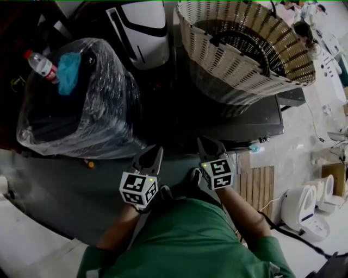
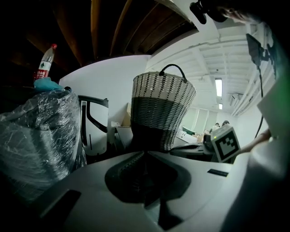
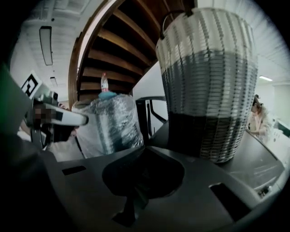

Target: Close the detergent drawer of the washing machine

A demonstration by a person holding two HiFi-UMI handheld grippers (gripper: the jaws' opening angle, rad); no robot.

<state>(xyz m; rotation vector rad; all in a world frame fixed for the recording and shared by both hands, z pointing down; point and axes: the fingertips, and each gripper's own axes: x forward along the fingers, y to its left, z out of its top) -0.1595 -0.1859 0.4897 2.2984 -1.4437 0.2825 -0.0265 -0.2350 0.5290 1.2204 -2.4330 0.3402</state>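
Left gripper [image 1: 149, 156], right gripper [image 1: 210, 145] both closed, empty, near dark washing machine [image 1: 255, 126] carrying wicker basket [image 1: 244, 51]; drawer indistinct.

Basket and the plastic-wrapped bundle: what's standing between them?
A white unit, black-striped, stands between the woven basket and the wrapped bundle; the head view shows it, the left gripper view too.

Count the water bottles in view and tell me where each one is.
1: the bottle sits atop the plastic-wrapped bundle, beside a blue cloth. Others may be hidden.
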